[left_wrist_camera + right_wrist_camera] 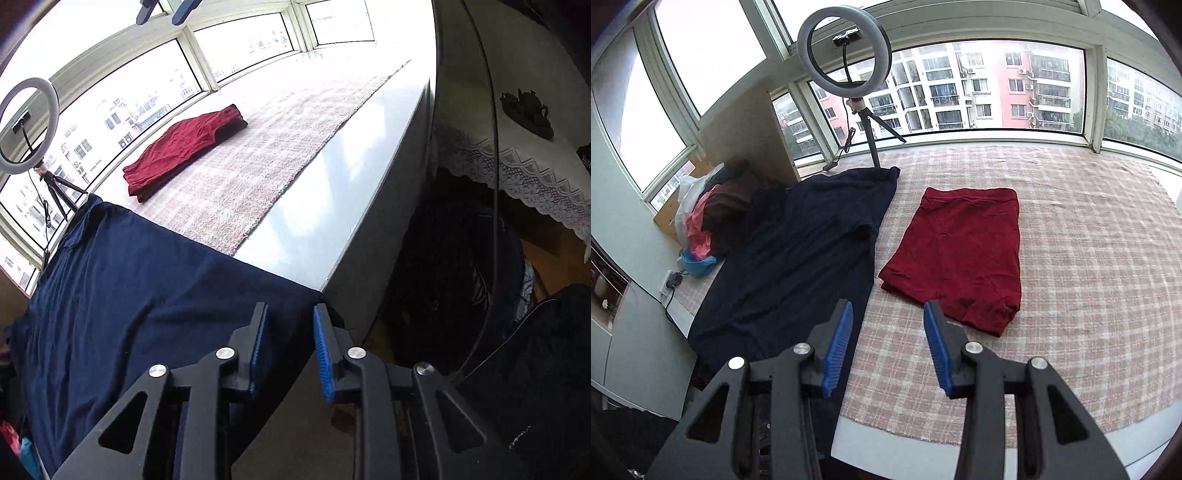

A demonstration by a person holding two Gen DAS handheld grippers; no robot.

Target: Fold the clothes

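A navy garment [798,251] lies spread flat on the left of the checked cloth [1089,258]; its near end hangs over the sill's front edge. It fills the lower left of the left wrist view [122,295]. A folded red garment [964,254] lies to its right, also in the left wrist view [184,151]. My left gripper [290,347] is open, its fingers straddling the navy garment's near corner at the edge. My right gripper [888,343] is open and empty above the cloth, between the two garments.
A ring light on a tripod [849,74] stands at the back by the windows. A pile of clothes and bags [709,218] sits at the far left. A lace-covered table [517,166] and dark bags [461,277] stand beside the sill.
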